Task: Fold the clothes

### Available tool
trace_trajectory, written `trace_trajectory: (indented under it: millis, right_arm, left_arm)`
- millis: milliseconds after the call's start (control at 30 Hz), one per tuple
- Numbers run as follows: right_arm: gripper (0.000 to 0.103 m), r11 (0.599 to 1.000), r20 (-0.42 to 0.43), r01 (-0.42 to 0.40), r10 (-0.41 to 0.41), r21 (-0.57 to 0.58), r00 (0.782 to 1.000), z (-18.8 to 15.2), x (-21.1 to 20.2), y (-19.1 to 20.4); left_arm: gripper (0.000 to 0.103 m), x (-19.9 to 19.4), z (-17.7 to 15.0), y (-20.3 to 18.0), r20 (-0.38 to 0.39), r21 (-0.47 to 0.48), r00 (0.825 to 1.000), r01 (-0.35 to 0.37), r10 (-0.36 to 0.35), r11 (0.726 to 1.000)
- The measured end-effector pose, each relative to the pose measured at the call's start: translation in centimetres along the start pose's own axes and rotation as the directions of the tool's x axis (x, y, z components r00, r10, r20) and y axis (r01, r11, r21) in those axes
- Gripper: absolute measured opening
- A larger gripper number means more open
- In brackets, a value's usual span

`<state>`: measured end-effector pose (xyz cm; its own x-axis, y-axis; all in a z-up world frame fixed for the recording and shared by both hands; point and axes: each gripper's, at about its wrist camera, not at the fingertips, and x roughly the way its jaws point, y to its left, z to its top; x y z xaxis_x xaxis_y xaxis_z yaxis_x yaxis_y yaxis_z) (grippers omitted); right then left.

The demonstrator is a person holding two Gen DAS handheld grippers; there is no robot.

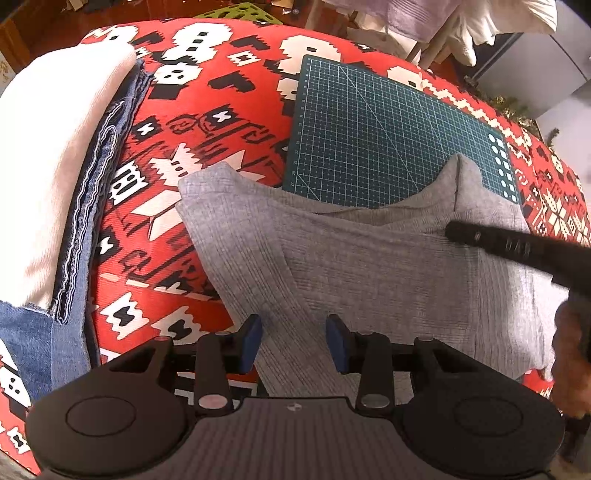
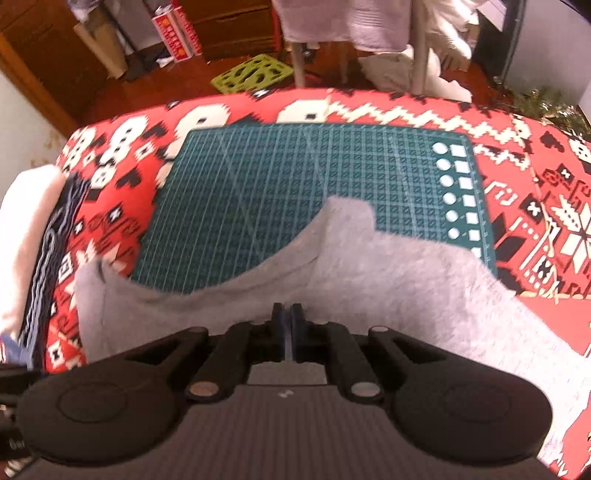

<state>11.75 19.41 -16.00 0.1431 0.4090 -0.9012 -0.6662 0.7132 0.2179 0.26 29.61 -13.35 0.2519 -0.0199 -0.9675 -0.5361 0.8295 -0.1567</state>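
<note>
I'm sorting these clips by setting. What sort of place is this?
Most likely a room in a home: a red patterned cloth covers the table, wooden drawers stand behind, and laundry hangs on a rack.

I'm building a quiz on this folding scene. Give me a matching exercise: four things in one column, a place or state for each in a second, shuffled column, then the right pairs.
Things:
1. grey garment
2. cutting mat
3. left gripper
4. right gripper

Places or states:
A. fingers shut
B. dark green with a grid, partly under grey cloth
C. fingers apart above grey cloth
D. spread over the near edge of the mat and the red patterned cover

Pairs: 1-D, 2-B, 3-C, 4-A
</note>
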Motion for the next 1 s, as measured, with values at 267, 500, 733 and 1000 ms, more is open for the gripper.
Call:
trace_trajectory:
  millis: [267,500,733,1000]
  right_arm:
    - [0.004,0.995,-0.016,-0.079,0.078,-0.066,0.997,-0.7,-1.3,2.4]
    - [0.003,0.996,-0.008,-0.054,0.053,-0.073,0.999,-1.0,0.6,3.8]
    - [0.004,0.994,0.025,-0.084,0.086,-0.065,0.996,0.2,-0.1,3.9]
    - [0.004,0.985,-0.042,-0.121,0.117,-0.123,0.992,0.3,2.0,6.5]
  left_arm:
    - [0.037,-0.4,-0.1,0.4,0.022,-0.025,1.0,0.009,-0.008,1.0]
    - [0.037,-0.5,0.2,1.2,0.047,-0.043,0.999,0.006,-0.004,0.999]
    - [0.028,-0.9,0.7,1.7,0.079,-0.06,0.997,0.025,-0.021,0.998]
    - [0.011,0.7,3.3,2.1,0.081,-0.065,0.994,0.082,-0.077,0.995]
